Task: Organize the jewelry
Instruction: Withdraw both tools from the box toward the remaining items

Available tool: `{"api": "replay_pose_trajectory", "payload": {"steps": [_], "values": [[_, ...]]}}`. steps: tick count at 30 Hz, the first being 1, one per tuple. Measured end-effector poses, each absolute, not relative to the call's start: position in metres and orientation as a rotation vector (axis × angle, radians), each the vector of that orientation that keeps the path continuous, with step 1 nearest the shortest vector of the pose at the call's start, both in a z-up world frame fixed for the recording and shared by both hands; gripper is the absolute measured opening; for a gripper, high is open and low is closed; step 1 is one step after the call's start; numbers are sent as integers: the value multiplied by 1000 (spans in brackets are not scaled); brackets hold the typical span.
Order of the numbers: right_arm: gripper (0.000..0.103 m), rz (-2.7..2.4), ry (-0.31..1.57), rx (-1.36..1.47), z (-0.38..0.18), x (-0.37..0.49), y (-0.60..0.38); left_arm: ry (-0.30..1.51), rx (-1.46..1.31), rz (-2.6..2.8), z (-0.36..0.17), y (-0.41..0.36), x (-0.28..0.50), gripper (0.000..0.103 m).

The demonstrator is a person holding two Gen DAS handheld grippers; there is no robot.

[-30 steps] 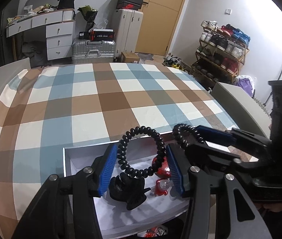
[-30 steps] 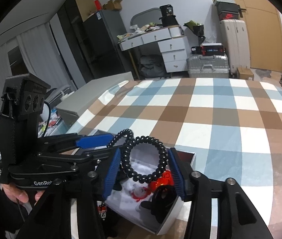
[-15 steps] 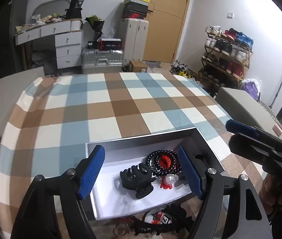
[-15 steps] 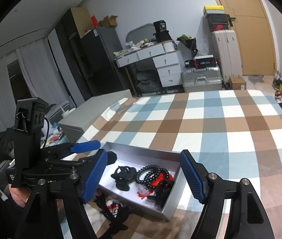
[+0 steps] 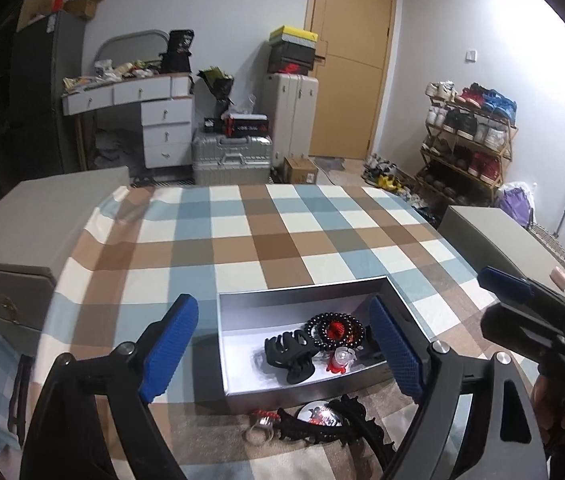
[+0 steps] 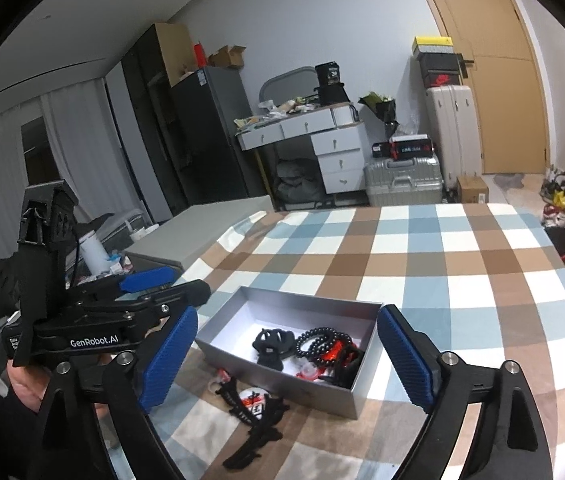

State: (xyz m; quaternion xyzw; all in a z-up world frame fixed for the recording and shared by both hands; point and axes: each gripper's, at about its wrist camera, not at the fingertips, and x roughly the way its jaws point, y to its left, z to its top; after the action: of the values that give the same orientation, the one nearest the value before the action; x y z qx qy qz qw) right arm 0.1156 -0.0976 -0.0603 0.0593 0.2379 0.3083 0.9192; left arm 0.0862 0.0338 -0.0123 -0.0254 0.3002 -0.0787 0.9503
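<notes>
Both grippers released, nothing between the pads; jaws have just been opening. Left gripper (image 5: pixel 282 354) and right gripper (image 6: pixel 286 360) hang above the near end of the checked bench (image 5: pixel 242 240). Silver box (image 5: pixel 242 312) sits on it, holding a black bead bracelet (image 5: pixel 336 330), a black hair claw (image 5: pixel 290 354) and small red pieces, maybe charms. Black comb-like accessory (image 6: pixel 254 420) lies on the cloth just near of the box.
</notes>
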Motion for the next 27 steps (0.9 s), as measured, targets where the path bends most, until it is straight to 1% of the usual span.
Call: {"api": "replay_pose_trajectory", "payload": {"steps": [3, 5, 6, 7, 8, 9, 10, 16, 21, 24, 27], "values": [[94, 633, 482, 121, -59, 106, -98, 595, -41, -146, -10, 35, 78, 86], [97, 629, 481, 124, -60, 101, -98, 590, -31, -137, -10, 38, 73, 90], [99, 624, 480, 127, -60, 97, -99, 587, -32, -133, -10, 41, 71, 90], [101, 621, 477, 128, -61, 93, -99, 584, -37, -129, -10, 44, 68, 92], [101, 619, 475, 127, -63, 89, -99, 584, -46, -123, -10, 50, 65, 98], [101, 618, 474, 124, -64, 86, -100, 585, -50, -115, -12, 54, 63, 101], [102, 615, 472, 120, -67, 82, -100, 585, -53, -105, -14, 59, 60, 102], [103, 603, 503, 140, -88, 71, -104, 644, -55, -60, -40, 74, 45, 102], [103, 595, 538, 138, -103, 64, -105, 732, -77, -43, -69, 83, 40, 102], [103, 601, 568, 158, -113, 63, -104, 792, -101, -62, -84, 83, 36, 102], [103, 605, 602, 157, -123, 63, -101, 815, -102, -66, -92, 79, 33, 102]]}}
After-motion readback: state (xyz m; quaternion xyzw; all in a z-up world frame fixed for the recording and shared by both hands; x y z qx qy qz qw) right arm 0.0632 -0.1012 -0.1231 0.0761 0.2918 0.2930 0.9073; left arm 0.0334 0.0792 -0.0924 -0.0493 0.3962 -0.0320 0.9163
